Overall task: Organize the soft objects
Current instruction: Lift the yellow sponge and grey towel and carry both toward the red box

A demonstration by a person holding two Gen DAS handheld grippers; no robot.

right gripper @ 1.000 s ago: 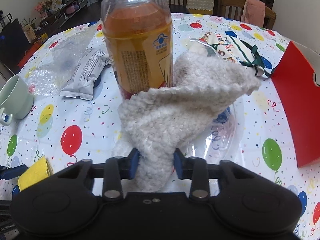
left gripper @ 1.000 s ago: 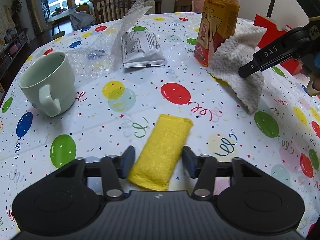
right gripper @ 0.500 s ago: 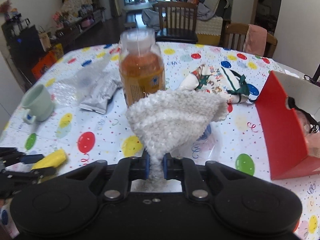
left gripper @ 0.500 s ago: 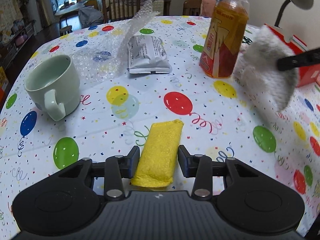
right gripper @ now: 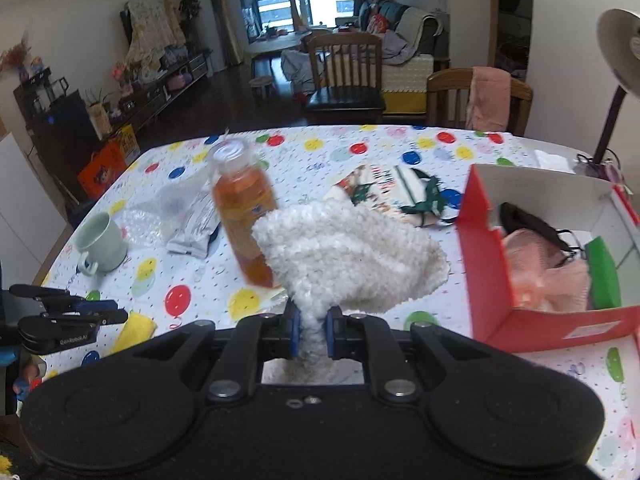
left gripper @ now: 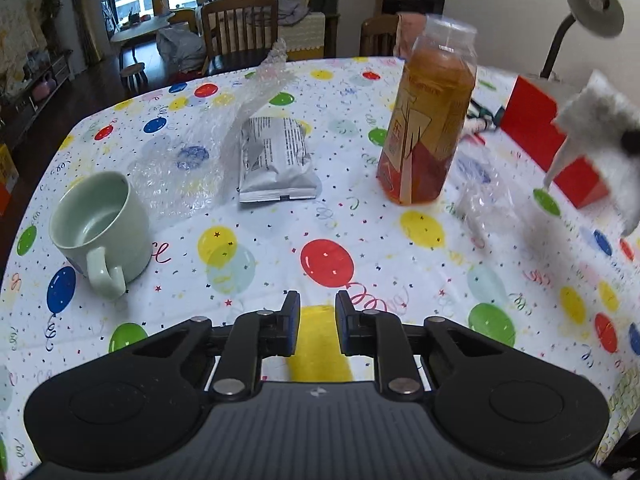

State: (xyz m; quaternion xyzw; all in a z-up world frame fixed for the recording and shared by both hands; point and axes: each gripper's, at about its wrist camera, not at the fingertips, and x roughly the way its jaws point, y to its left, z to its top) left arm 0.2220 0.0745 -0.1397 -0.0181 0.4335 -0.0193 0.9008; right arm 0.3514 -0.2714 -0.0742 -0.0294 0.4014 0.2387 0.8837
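Observation:
My left gripper (left gripper: 317, 320) is shut on a yellow sponge cloth (left gripper: 318, 346), held just above the balloon tablecloth; it also shows in the right wrist view (right gripper: 134, 330). My right gripper (right gripper: 312, 330) is shut on a fluffy white cloth (right gripper: 352, 258) and holds it in the air, left of the red box (right gripper: 492, 264). The white cloth also shows at the right edge of the left wrist view (left gripper: 608, 144). The box holds pink and black fabric (right gripper: 540, 264).
An orange drink bottle (left gripper: 430, 120) stands mid-table. A green mug (left gripper: 100, 224), bubble wrap (left gripper: 208, 144) and a silver packet (left gripper: 276, 160) lie to the left. A patterned cloth (right gripper: 392, 196) lies behind the bottle. A desk lamp (left gripper: 592, 12) stands far right.
My left gripper closed on the yellow cloth and lifted it. My right gripper raised the white cloth off the table and moved it right, toward the red box.

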